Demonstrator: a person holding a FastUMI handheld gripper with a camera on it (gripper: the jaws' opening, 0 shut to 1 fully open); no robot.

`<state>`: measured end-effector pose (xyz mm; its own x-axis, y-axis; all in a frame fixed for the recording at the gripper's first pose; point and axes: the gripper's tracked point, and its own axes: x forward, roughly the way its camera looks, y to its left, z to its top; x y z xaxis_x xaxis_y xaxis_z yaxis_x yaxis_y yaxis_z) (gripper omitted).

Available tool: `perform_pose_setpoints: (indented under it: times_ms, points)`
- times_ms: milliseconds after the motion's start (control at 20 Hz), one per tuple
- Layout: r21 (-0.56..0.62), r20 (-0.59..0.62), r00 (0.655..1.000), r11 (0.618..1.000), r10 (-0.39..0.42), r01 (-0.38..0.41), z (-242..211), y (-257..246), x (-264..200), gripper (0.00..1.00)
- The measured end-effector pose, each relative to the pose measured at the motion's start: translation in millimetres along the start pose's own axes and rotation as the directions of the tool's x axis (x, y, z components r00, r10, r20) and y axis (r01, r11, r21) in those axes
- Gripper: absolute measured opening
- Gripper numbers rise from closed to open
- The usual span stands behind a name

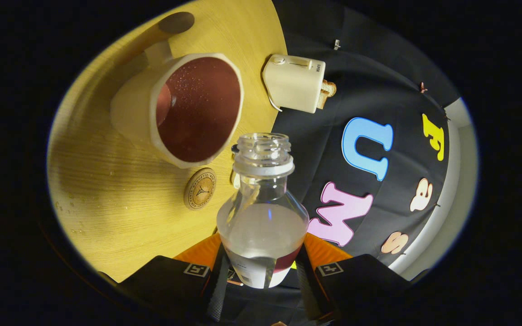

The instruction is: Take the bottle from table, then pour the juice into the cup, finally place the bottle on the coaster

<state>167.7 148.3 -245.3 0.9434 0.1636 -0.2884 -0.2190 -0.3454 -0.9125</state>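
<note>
My gripper [263, 267] is shut on a clear plastic bottle [263, 217], with one finger pressing on each side of its body. The bottle has no cap and is partly filled with a clear liquid. Its open mouth points past the fingers toward a cream mug [184, 108] with a dark red inside, which stands on the wooden table [107, 190]. The whole scene looks tilted, so the bottle is held at a slant. A small round wooden coaster [200, 189] lies on the table between the mug and the bottle's neck.
A cream toy toaster [293, 83] with a slice of bread in it stands at the table's edge beyond the mug. Small drops lie on the wood near the table's edge, away from the mug. The booth's wall rises behind the table.
</note>
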Motion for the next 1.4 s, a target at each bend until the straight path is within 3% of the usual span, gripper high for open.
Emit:
perform_pose_setpoints:
  times_ms: [1400]
  points:
    - [-0.248,0.069,0.995,0.965,-0.074,0.089,-15,-31,23,0.71]
